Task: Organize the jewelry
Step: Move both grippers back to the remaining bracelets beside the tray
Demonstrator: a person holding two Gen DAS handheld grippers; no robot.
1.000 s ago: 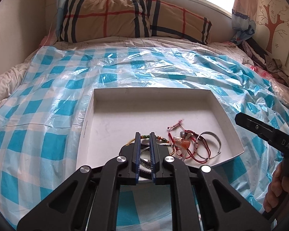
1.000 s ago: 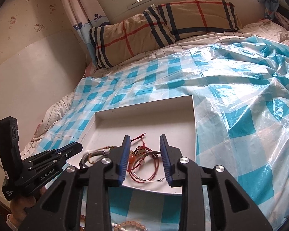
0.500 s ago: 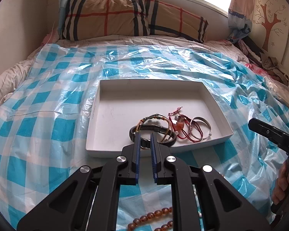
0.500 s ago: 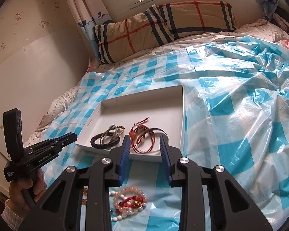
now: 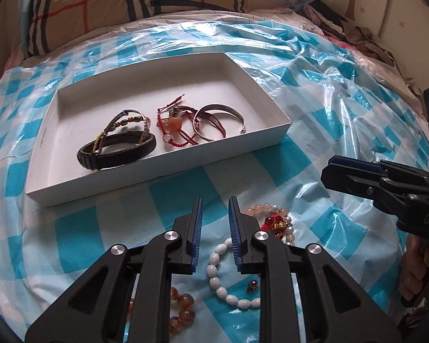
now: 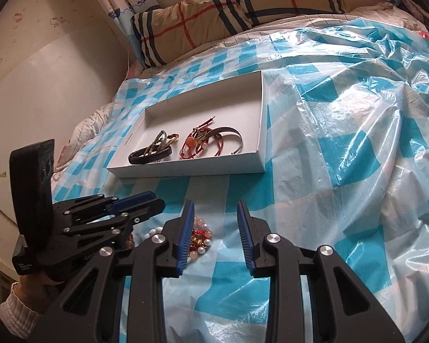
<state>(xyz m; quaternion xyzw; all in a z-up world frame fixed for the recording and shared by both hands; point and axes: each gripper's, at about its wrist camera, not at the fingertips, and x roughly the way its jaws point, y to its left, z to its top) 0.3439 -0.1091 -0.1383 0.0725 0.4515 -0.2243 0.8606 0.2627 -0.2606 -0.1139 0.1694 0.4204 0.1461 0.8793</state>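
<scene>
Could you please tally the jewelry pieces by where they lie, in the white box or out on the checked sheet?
In the white box: 4 (black leather band, beaded cord bracelet, red cord bracelet, silver bangle)
On the sheet: 3 (white, amber, pink bead strand)
Total: 7

A box (image 5: 163, 171) lies on a plastic sheet (image 5: 343, 108) spread over the bed, with a pillow (image 5: 123, 3) behind it. In the box, a band bracelet (image 5: 117, 151) lies left, a corded bracelet (image 5: 174, 131) in the middle, a bangle (image 5: 218, 123) right, the last two overlapping. Before the box, beaded bracelets (image 5: 274, 223) lie on the sheet.
</scene>
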